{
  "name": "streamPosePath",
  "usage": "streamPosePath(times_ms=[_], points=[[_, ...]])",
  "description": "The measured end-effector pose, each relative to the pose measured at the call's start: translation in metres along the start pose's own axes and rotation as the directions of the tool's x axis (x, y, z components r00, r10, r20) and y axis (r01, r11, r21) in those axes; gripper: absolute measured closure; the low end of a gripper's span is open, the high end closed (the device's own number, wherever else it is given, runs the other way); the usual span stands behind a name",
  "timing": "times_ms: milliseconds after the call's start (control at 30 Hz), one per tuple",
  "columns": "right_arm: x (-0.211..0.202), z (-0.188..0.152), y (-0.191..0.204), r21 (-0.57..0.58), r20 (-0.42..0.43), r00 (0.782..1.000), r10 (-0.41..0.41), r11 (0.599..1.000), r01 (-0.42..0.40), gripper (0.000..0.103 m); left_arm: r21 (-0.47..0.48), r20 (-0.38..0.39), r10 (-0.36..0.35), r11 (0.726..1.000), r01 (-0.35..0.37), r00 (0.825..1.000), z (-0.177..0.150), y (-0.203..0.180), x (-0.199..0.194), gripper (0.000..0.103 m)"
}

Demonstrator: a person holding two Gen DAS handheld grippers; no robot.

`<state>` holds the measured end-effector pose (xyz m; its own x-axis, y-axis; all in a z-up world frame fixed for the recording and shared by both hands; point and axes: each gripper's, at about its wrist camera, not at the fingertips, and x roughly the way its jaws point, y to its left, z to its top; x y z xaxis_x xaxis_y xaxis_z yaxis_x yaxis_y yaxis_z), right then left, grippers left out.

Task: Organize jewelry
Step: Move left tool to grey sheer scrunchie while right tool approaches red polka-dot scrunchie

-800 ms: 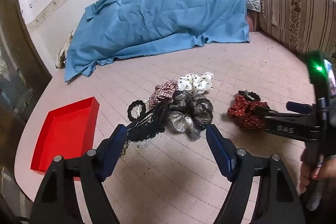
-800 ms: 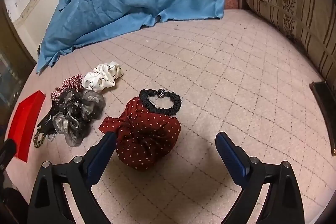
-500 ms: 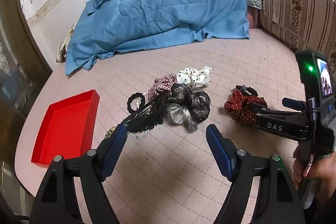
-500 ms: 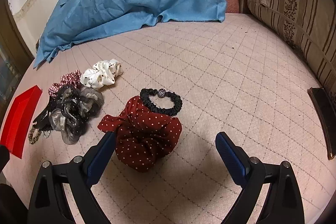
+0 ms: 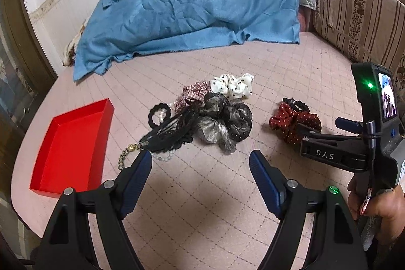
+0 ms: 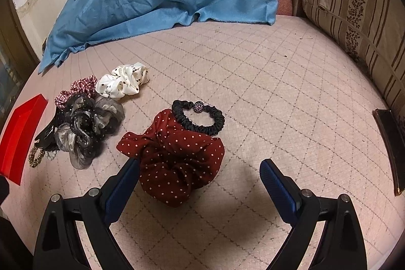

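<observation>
A pile of hair accessories lies on the pink quilted surface: a grey-black organza scrunchie [image 5: 222, 123], a white dotted scrunchie [image 5: 233, 85], a plaid scrunchie [image 5: 191, 95], black clips [image 5: 169, 133], pearl beads [image 5: 163, 156] and a gold chain [image 5: 126, 154]. A red dotted scrunchie [image 6: 177, 163] lies apart, with a black hair tie [image 6: 200, 118] behind it. An empty red tray [image 5: 71, 143] sits at the left. My left gripper [image 5: 200, 163] is open, just short of the pile. My right gripper [image 6: 200, 171] is open, its left finger beside the red scrunchie.
A blue cloth [image 5: 187, 4] covers a mound at the back. A striped cushion [image 5: 359, 17] stands at the right. A dark flat object [image 6: 389, 143] lies at the right edge. The surface's edge curves round behind the red tray.
My left gripper has pulled back from the pile, which now looks farther away. My right gripper has moved slightly closer to the red dotted scrunchie. Both stay open.
</observation>
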<state>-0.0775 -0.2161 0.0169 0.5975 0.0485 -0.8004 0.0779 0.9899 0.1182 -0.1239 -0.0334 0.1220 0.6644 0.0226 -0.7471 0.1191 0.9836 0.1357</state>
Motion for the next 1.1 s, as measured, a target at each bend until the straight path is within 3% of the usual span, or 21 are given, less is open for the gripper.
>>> streamPosePath(times_ms=[800,1033,1100], points=[[0.007,-0.003,0.006,-0.027,-0.006,1.0,-0.009,1.0,0.009,0.005,-0.01,-0.059,-0.005,1.0,0.005,0.998,-0.007,0.012,0.03,0.024],[0.004,-0.003,0.0,-0.006,-0.001,1.0,0.005,1.0,-0.005,0.009,-0.112,-0.131,-0.17,0.981,0.156,0.977,0.0,0.04,0.074,0.025],[0.003,-0.003,0.001,-0.01,-0.003,1.0,0.014,1.0,-0.014,0.015,-0.118,-0.142,-0.203,0.975,0.187,0.969,0.006,0.041,0.085,0.037]])
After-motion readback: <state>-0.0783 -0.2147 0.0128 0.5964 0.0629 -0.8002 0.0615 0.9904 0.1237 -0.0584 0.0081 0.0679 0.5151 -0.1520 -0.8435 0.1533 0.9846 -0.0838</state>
